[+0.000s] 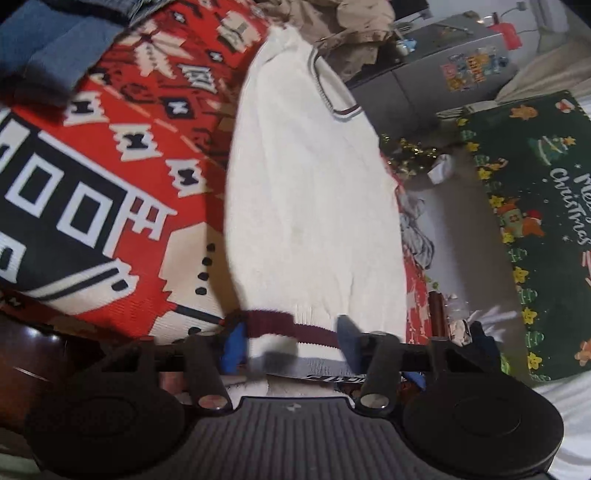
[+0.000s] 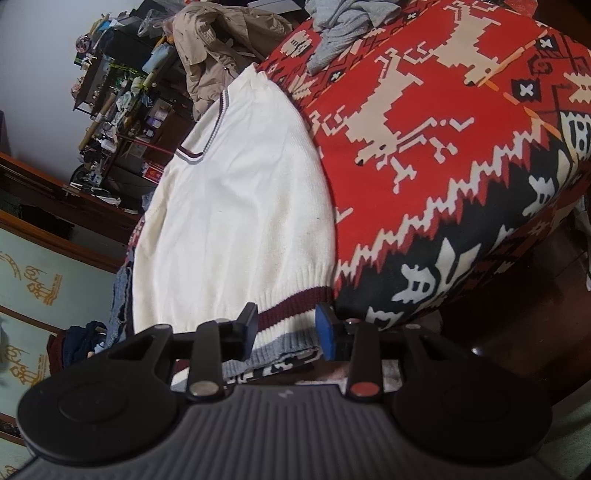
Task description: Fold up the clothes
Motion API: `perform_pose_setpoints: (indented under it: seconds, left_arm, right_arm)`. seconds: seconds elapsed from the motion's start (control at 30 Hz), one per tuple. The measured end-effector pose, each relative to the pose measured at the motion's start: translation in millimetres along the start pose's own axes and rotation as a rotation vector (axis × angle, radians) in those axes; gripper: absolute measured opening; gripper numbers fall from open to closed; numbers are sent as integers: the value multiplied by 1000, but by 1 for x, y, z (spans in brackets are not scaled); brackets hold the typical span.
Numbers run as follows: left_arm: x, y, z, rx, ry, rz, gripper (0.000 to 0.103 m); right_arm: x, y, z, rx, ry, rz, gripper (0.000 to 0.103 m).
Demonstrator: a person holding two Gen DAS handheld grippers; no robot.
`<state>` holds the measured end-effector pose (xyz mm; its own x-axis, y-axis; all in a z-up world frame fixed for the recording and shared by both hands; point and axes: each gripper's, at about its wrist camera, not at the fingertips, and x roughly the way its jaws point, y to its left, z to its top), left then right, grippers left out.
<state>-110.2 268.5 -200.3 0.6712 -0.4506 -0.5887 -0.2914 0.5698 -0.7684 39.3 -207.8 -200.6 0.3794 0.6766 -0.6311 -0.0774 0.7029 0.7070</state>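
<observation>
A cream knit sweater (image 1: 310, 192) (image 2: 240, 206) with a maroon-trimmed V-neck lies flat on a red patterned blanket (image 1: 147, 147) (image 2: 424, 147), its neck at the far end. Its ribbed hem (image 1: 295, 328) (image 2: 295, 306), with a maroon stripe, is at the near edge. My left gripper (image 1: 291, 343) stands open with one stretch of the hem between its blue pads; this view is blurred. My right gripper (image 2: 288, 332) is open at the hem's right corner, and the fabric between its pads lies flat and unbunched.
A tan jacket (image 1: 351, 26) (image 2: 221, 40) is heaped beyond the sweater. Blue clothes (image 1: 48, 48) and a grey garment (image 2: 343, 26) lie on the blanket's far side. A green Christmas mat (image 1: 535, 221) covers the floor; a cluttered shelf (image 2: 118, 92) stands behind.
</observation>
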Motion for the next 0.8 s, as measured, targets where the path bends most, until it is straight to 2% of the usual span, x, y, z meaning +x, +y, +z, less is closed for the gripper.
perform_pose_setpoints:
  seconds: [0.1, 0.23, 0.3, 0.37, 0.5, 0.7, 0.8]
  left_arm:
    - [1, -10, -1, 23, -14, 15, 33]
    - [-2, -17, 0, 29, -42, 46, 29]
    - [-1, -15, 2, 8, -47, 64, 7]
    - [0, -14, 3, 2, -51, 86, 7]
    - [2, -20, 1, 56, -61, 169, 7]
    - [-2, -24, 0, 84, -81, 204, 6]
    - [-2, -23, 1, 90, -80, 218, 6]
  right_arm:
    - [-3, 2, -1, -20, -6, 11, 39]
    - [0, 1, -1, -24, 9, 8, 40]
    - [1, -1, 1, -16, 8, -2, 41]
    - [1, -4, 3, -6, 2, -10, 44]
    - [-6, -11, 4, 23, -13, -7, 45]
    - [-10, -25, 2, 83, -10, -4, 45]
    - [-8, -32, -1, 134, -7, 26, 45]
